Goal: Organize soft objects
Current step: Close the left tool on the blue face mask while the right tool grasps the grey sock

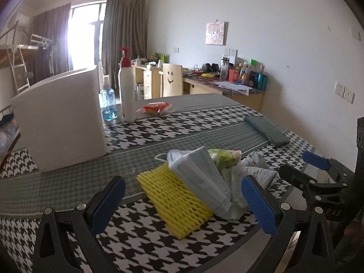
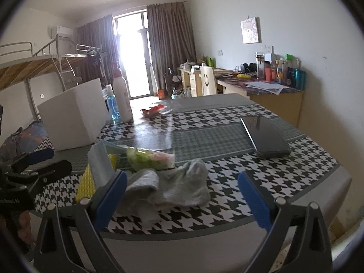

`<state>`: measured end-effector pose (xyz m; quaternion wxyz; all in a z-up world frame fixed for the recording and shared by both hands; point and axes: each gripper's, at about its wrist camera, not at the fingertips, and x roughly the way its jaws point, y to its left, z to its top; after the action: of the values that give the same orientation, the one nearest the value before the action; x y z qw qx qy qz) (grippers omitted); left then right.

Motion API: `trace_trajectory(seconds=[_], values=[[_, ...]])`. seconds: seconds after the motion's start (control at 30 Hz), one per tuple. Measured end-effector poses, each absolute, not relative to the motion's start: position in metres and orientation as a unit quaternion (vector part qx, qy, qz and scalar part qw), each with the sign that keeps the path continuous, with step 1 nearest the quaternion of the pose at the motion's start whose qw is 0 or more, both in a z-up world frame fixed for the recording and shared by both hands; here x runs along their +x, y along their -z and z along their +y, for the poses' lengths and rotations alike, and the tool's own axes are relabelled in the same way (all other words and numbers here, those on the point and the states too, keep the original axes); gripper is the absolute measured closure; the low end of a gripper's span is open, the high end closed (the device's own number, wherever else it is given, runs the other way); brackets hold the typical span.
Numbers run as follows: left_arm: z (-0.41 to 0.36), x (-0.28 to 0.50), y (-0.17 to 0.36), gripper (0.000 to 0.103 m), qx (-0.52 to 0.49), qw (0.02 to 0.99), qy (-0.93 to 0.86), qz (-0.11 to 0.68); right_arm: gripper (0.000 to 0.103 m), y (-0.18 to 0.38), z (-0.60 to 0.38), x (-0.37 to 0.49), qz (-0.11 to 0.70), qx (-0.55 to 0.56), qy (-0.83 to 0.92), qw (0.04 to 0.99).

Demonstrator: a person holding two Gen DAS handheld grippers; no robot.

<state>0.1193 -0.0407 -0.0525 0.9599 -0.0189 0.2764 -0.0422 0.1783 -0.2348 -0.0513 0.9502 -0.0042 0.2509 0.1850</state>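
A pile of soft things lies near the table's front edge. A yellow foam net (image 1: 175, 201) lies flat. A pale blue face mask (image 1: 202, 177) leans on it. A green and pink packet (image 1: 224, 157) sits behind, and a grey sock (image 1: 259, 170) with white cloth lies to the right. My left gripper (image 1: 184, 204) is open and empty, its jaws either side of the net and mask. In the right wrist view, my right gripper (image 2: 182, 201) is open and empty around the grey sock (image 2: 179, 188); the mask (image 2: 100, 159), net (image 2: 87, 185) and packet (image 2: 150, 157) lie to the left.
A white foam box (image 1: 61, 118) stands at the left on the houndstooth table (image 1: 141, 248). A white pump bottle (image 1: 126, 91), a blue bottle (image 1: 108, 104) and a red snack pack (image 1: 154, 108) stand at the back. A dark phone (image 2: 265, 136) lies at the right.
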Motion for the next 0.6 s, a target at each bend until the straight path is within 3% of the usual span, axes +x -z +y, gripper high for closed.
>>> trace_trajectory(seconds=[0.23,0.6], values=[[-0.048,0.137,0.054,0.002,-0.028,0.953,0.067,0.293,0.003,0.06,-0.239,0.187,0.266,-0.001,-0.183,0.946],[-0.05,0.163,0.069,0.019,-0.065,0.935,0.078,0.341,0.003,0.068,-0.245,0.198,0.276,0.006,-0.186,0.943]])
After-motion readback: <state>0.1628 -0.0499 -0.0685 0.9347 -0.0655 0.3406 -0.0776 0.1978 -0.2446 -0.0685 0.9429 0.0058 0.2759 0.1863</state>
